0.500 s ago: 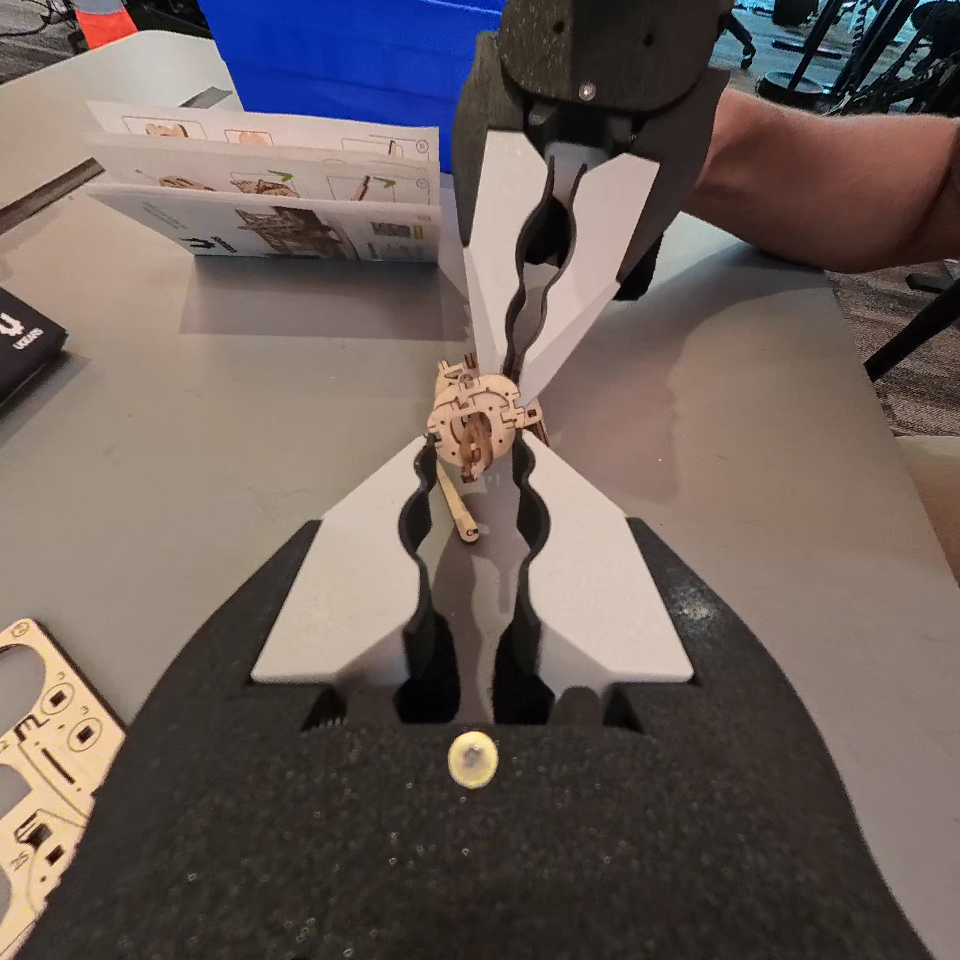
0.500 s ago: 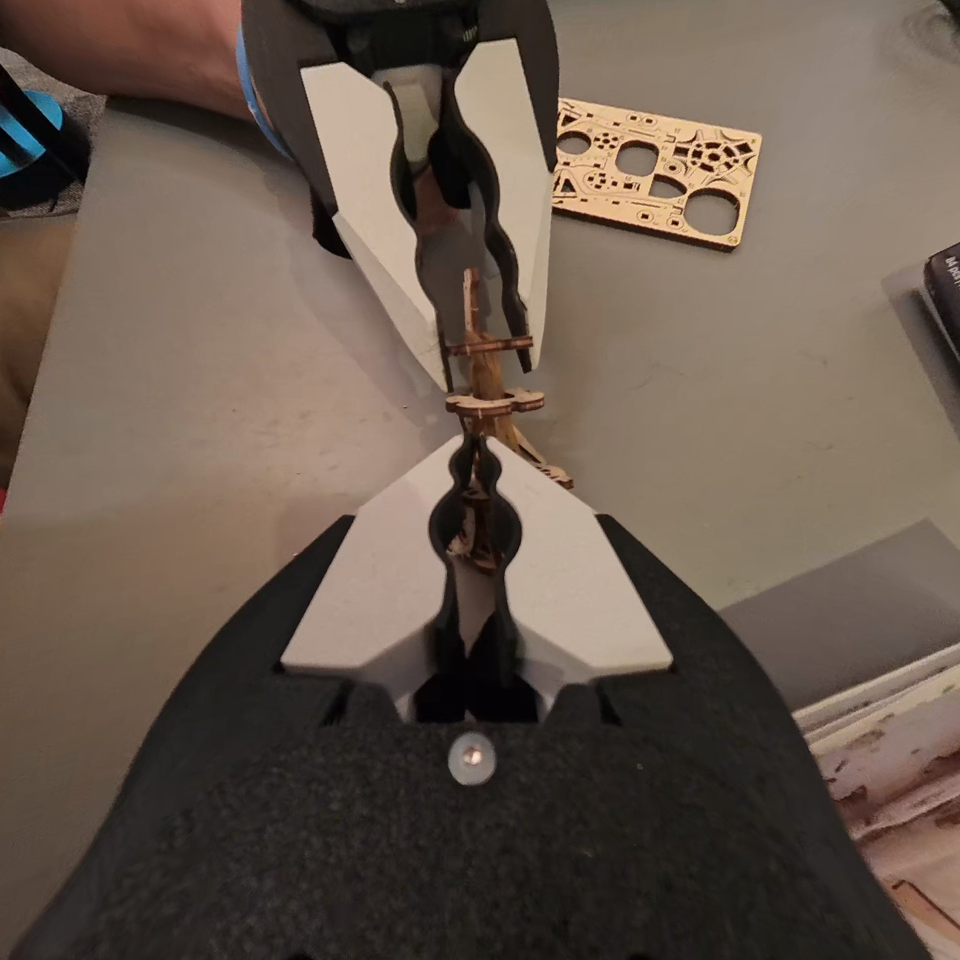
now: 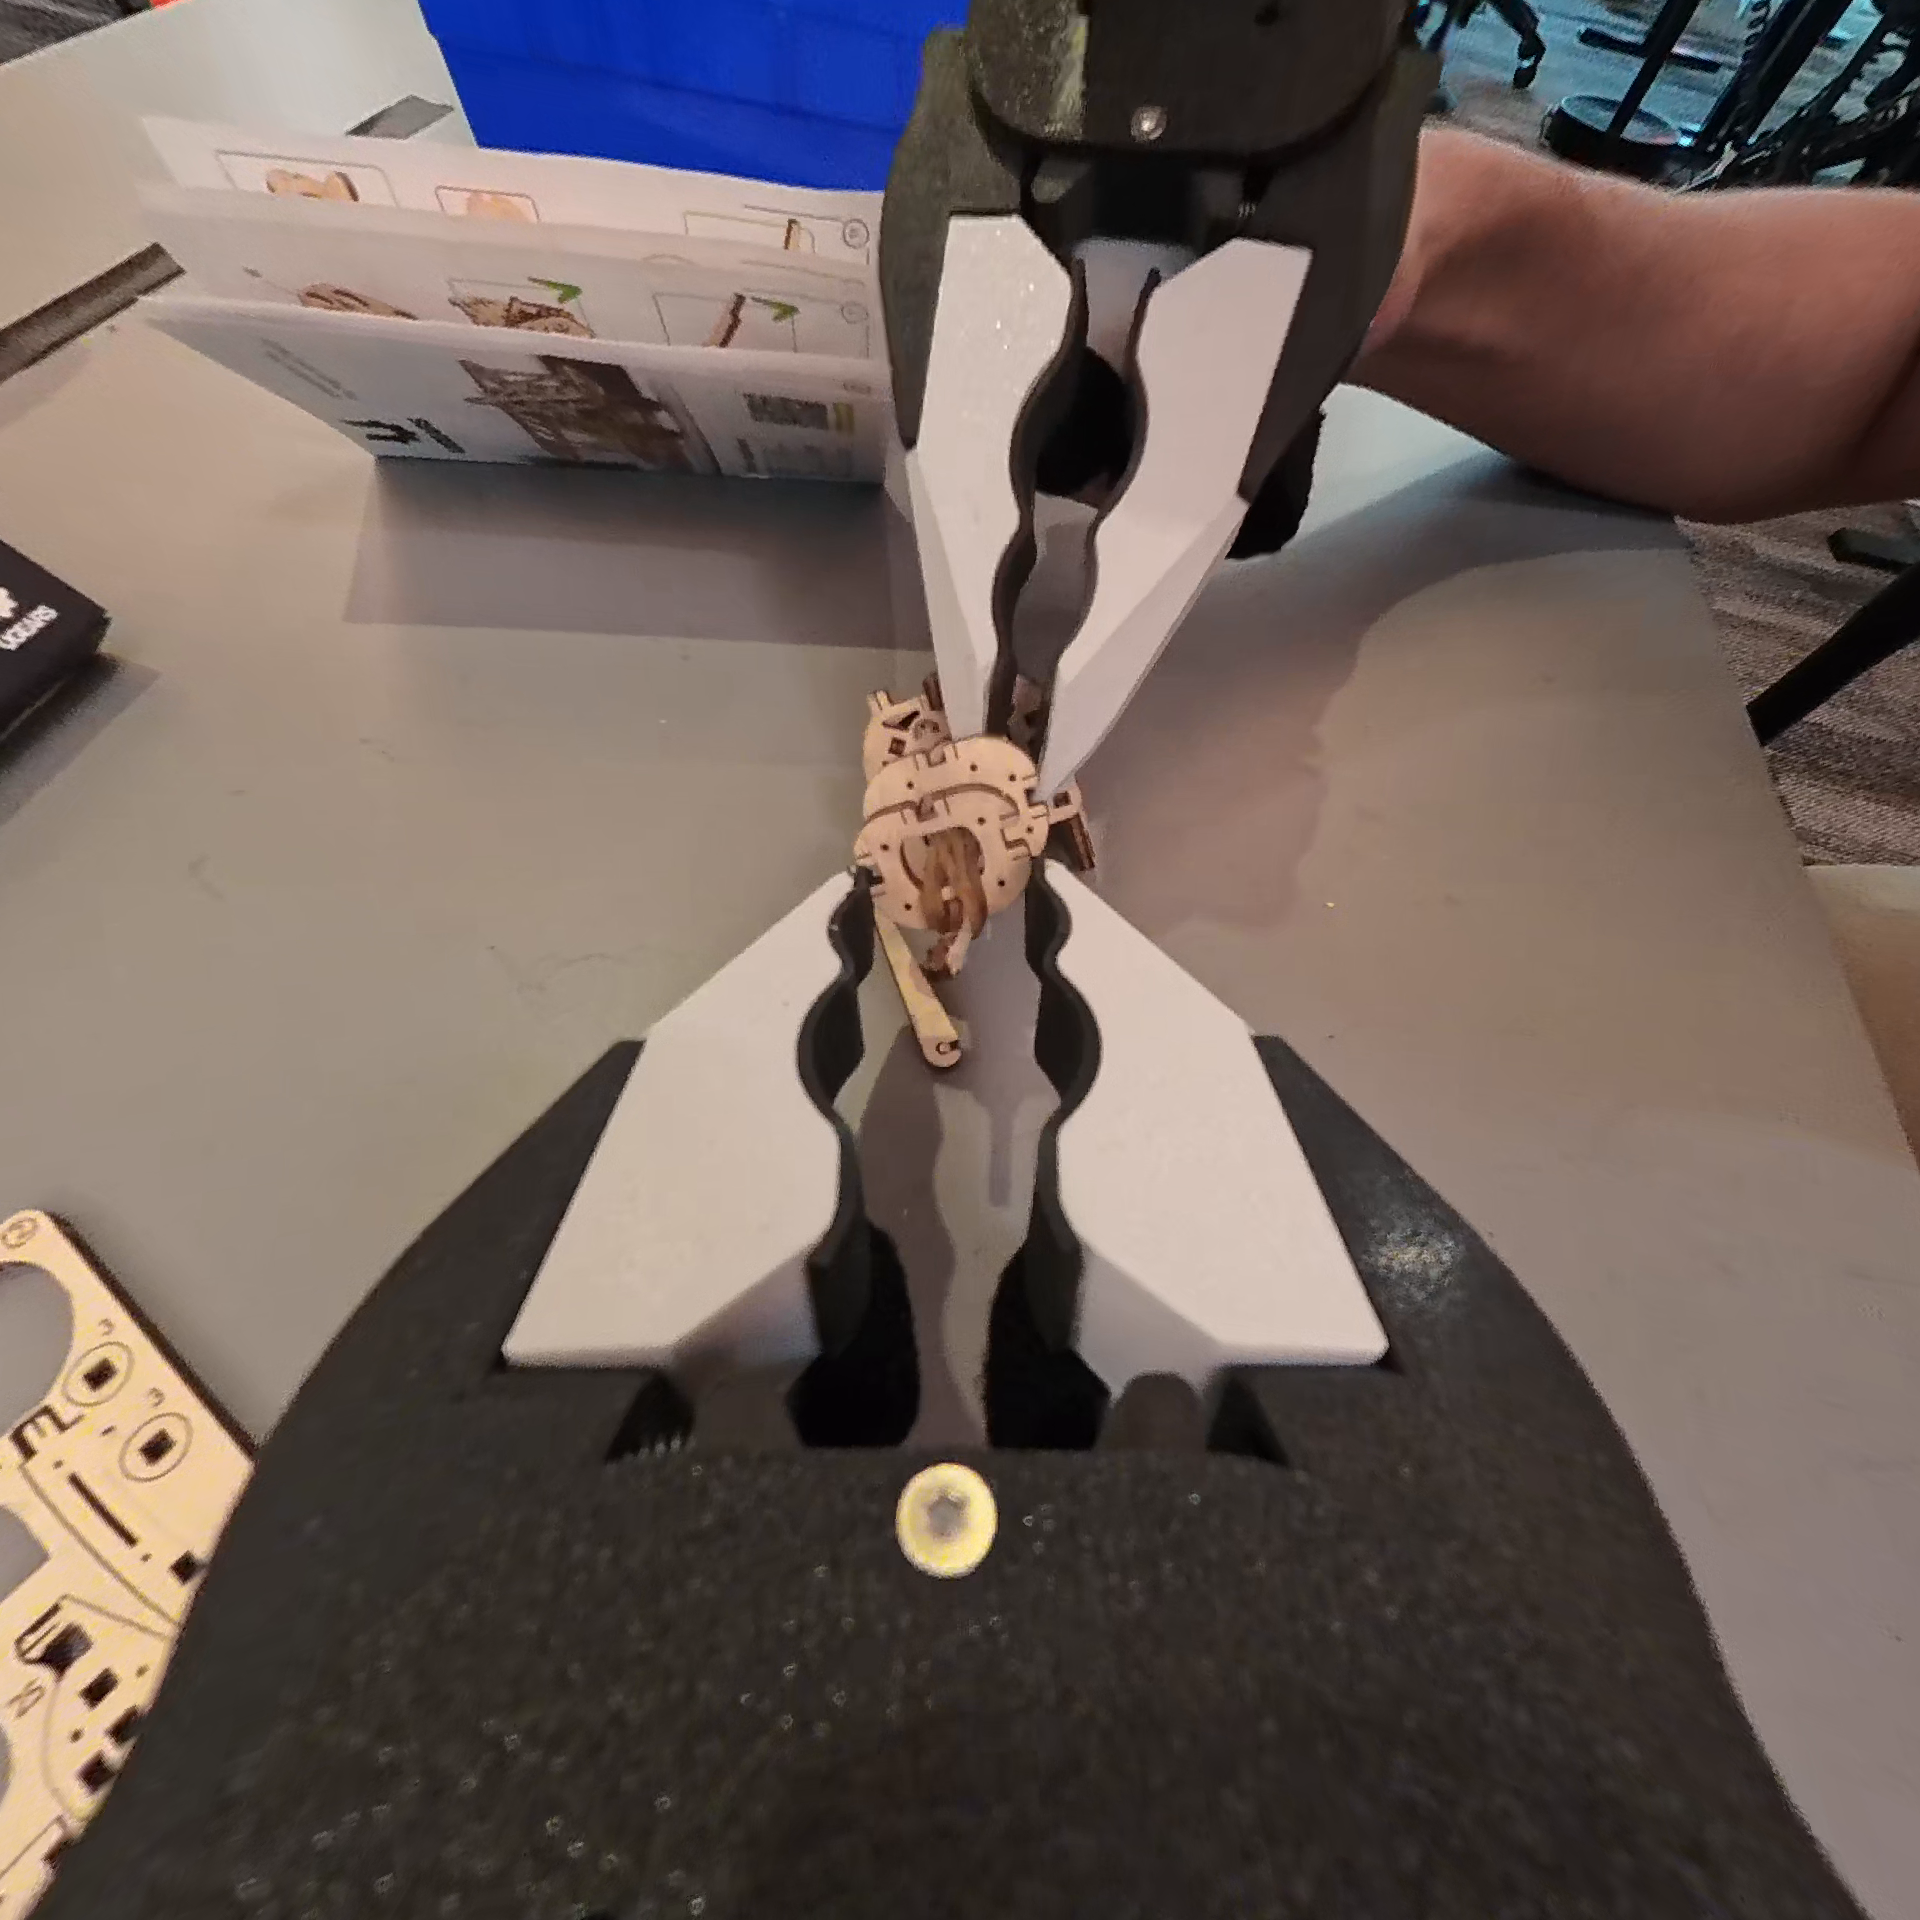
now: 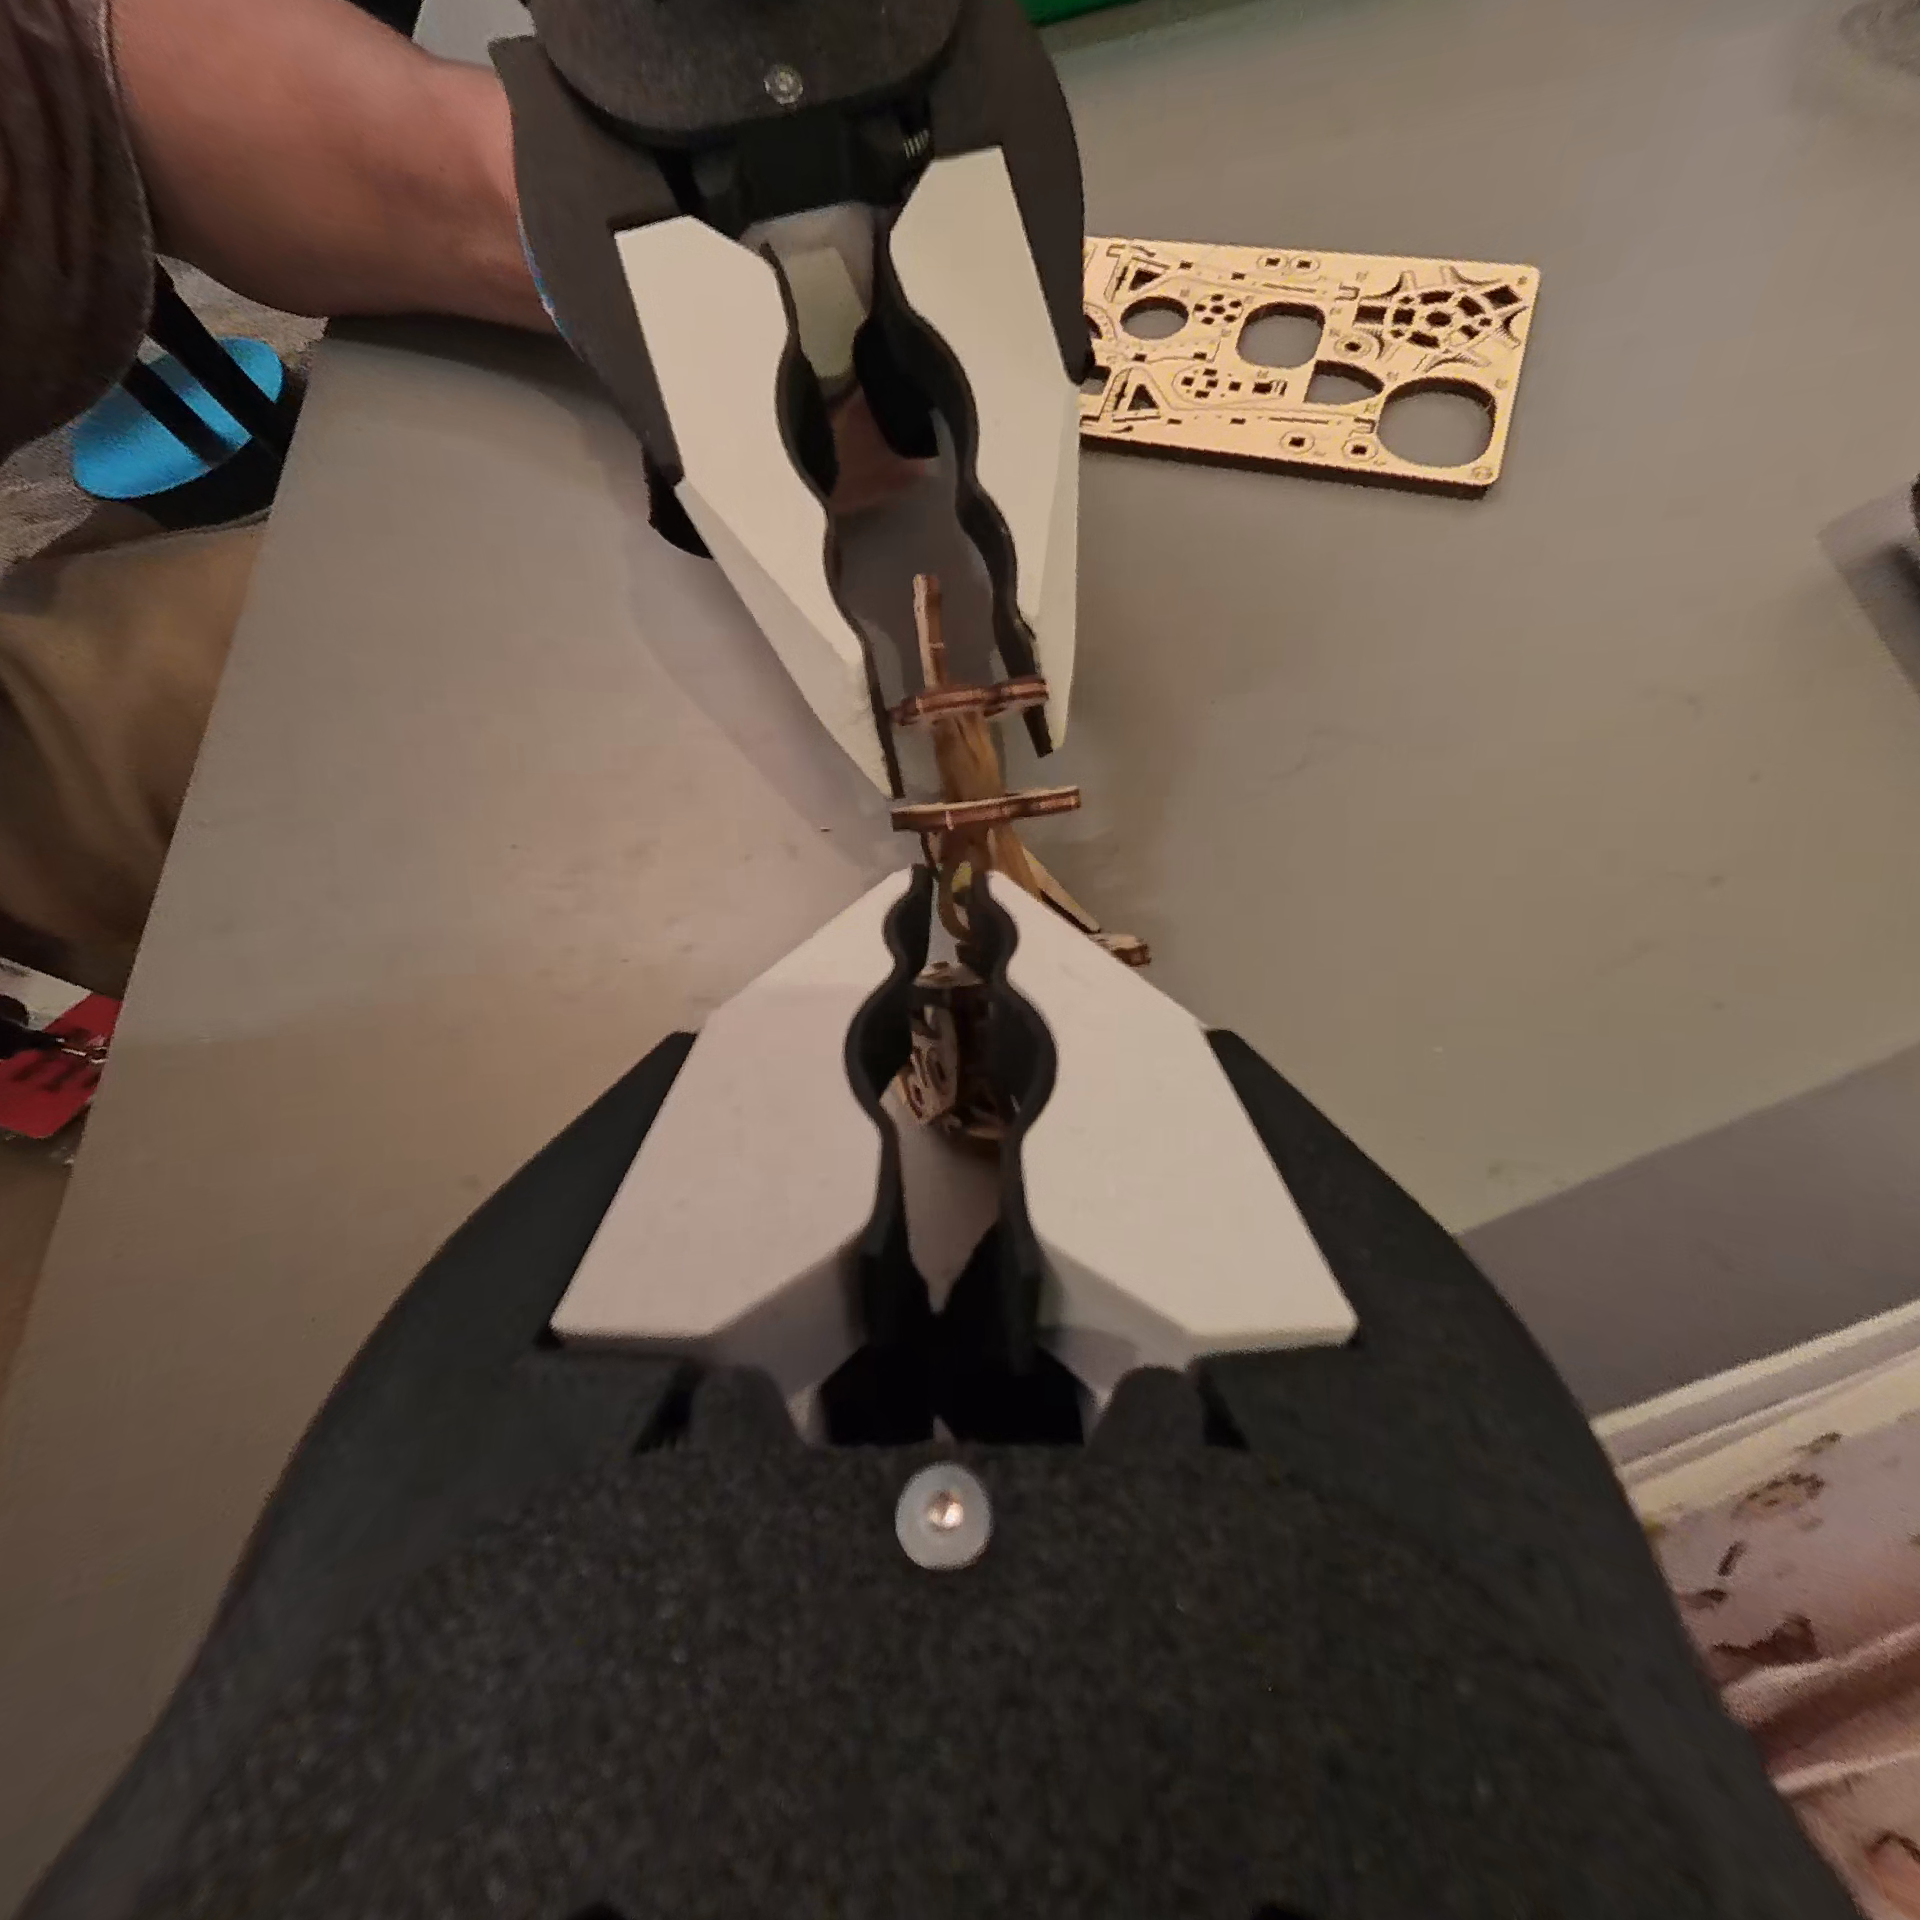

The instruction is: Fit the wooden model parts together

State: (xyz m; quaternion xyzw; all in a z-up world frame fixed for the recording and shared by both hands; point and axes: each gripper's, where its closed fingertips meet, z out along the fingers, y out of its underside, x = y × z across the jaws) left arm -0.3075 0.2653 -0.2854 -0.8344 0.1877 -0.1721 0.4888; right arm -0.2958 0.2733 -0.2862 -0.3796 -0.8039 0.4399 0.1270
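**Both grippers on one wooden model above the table**

While the two grippers meet tip to tip over the grey table (image 3: 416,831), the wooden model (image 3: 951,831) sits between them, off the surface. Left gripper (image 3: 945,894): fingers fairly wide, tips flanking the near round disc of the model; real contact on both sides is hard to tell in the left wrist view, though in the right wrist view that disc (image 4: 982,701) spans edge-on between its tips, so it looks held. Right gripper (image 4: 951,883): narrow, closed on the model's other end, wooden bits visible in the gap between its fingers (image 4: 790,1091). A second disc (image 4: 987,810) lies in the gap between the two grippers, joined to the first by a darker core. A thin wooden stick (image 3: 925,1003) hangs down from the model, tilted.

Around: cut-out plywood sheet (image 4: 1309,364) flat on the table, well apart from the model; folded instruction leaflet (image 3: 520,343) standing behind, blue bin (image 3: 675,83) beyond it. Dark box (image 3: 42,644) at left edge. Bare forearm (image 3: 1662,343) behind the right gripper.
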